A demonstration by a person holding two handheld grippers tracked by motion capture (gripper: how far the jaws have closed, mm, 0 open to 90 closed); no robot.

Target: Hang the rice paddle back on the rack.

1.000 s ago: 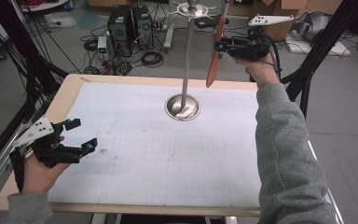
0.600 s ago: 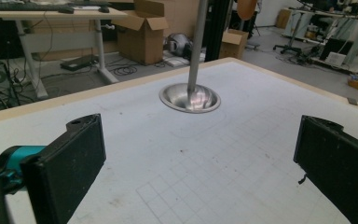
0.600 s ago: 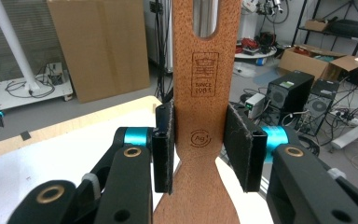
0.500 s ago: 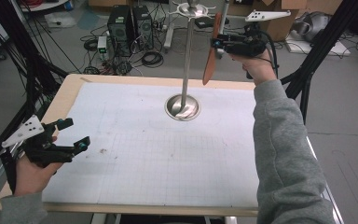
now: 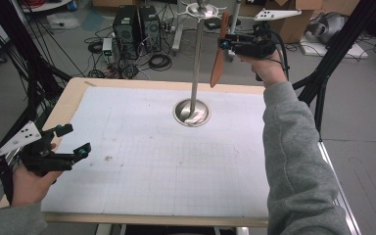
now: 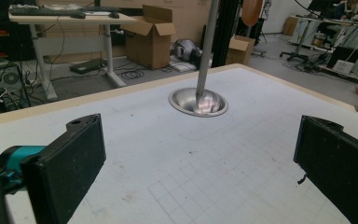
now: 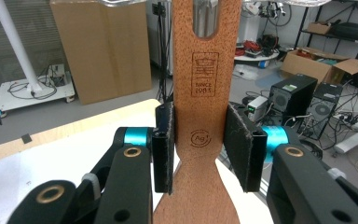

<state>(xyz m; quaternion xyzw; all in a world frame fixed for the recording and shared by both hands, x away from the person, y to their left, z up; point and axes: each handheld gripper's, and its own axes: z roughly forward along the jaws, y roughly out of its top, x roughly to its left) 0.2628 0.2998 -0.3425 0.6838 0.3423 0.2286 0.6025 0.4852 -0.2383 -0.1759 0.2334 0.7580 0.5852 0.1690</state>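
A wooden spatula [image 5: 217,61] hangs blade down beside the upper pole of a metal stand [image 5: 195,58], just to its right. My right gripper [image 5: 223,43] is shut on the spatula's handle. In the right gripper view the spatula [image 7: 205,88] stands between both pads [image 7: 164,147], its slotted end up, with grey metal showing through the slot. The stand's round base [image 5: 192,113] rests on the white mat, and its hooked top [image 5: 201,9] is above the spatula. My left gripper [image 5: 74,140] is open over the mat's near left corner, its jaws [image 6: 200,163] wide apart and empty, facing the stand's base [image 6: 198,101].
A white gridded mat [image 5: 166,161] covers the wood-edged table [image 5: 73,98]. Beyond the far edge the floor holds computer towers [image 5: 137,24], cables and cardboard boxes [image 5: 293,19]. Black frame legs [image 5: 333,58] stand at the right and left.
My right gripper has carried the spatula a little up and left, closer to the stand's pole. The left gripper has barely shifted and stays open.
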